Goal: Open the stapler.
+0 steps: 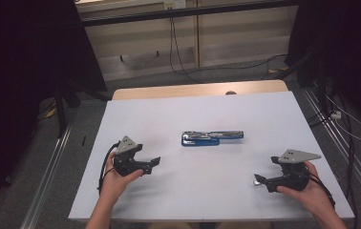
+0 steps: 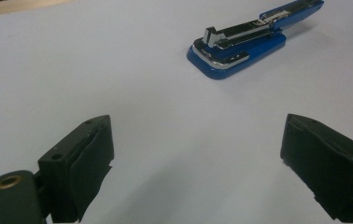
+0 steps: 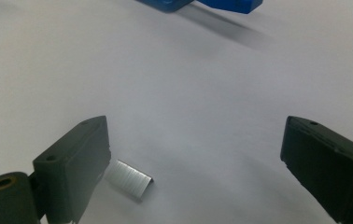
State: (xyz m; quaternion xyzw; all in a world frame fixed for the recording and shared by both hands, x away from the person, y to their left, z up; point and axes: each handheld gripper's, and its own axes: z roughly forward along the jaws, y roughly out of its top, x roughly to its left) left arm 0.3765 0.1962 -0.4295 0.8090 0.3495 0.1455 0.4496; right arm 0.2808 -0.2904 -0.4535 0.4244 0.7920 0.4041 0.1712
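A blue stapler (image 1: pixel 212 138) lies in the middle of the white tabletop (image 1: pixel 193 109), its chrome magazine exposed and its blue top swung out to the right. The left gripper view has the stapler (image 2: pixel 240 46) ahead and to the right. My left gripper (image 1: pixel 152 164) rests at the table's left, open with nothing between its jaws (image 2: pixel 195 158). My right gripper (image 1: pixel 260 180) sits at the front right, open (image 3: pixel 195 158). A short silver strip of staples (image 3: pixel 129 178) lies flat on the table just inside its left jaw; whether it touches that jaw I cannot tell. The stapler's blue edge (image 3: pixel 202 4) shows at the top.
A wooden table edge (image 1: pixel 197 89) sticks out beyond the white top. Cables (image 1: pixel 178 57) trail over the carpet behind it. Black stands and curtains (image 1: pixel 64 95) flank the table on both sides, with metal rails (image 1: pixel 49 167) on the floor.
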